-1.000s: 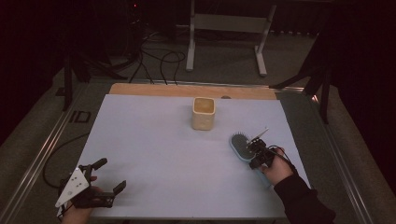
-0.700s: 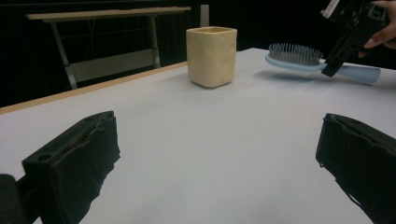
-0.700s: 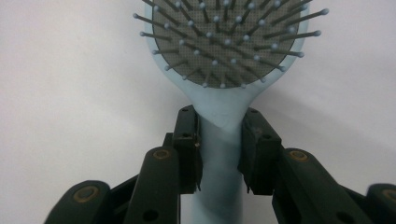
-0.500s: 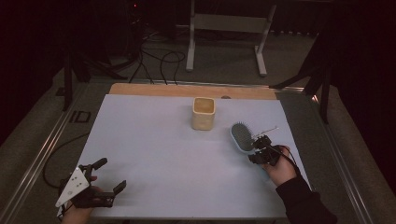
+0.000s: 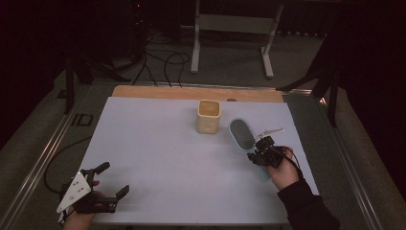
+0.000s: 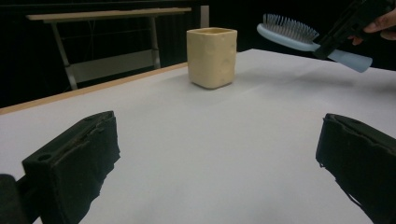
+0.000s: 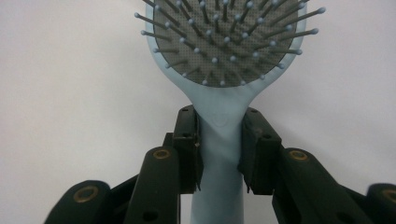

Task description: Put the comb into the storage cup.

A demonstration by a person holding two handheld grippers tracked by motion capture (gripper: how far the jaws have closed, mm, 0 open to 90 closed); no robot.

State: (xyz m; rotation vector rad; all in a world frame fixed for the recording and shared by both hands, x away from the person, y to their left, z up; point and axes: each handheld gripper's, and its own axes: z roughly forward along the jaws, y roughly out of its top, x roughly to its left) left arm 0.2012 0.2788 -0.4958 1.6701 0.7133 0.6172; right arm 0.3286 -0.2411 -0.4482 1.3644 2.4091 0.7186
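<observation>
On the white table [image 5: 158,158], one hairbrush [image 5: 241,133] clamped in right gripper [image 5: 262,154], one cup [image 5: 208,116].

The hairbrush [image 7: 219,88] stands with its handle between the fingers [image 7: 187,140] of the right gripper [image 5: 261,153], its head beyond the fingertips and clear of the table [image 5: 158,143]. The cup [image 5: 208,116] sits on the table beyond and to the left of those fingers. The left gripper [image 5: 103,184] rests at the table's near left corner, with the cup and brush far ahead of its parted fingers [image 6: 74,163].
</observation>
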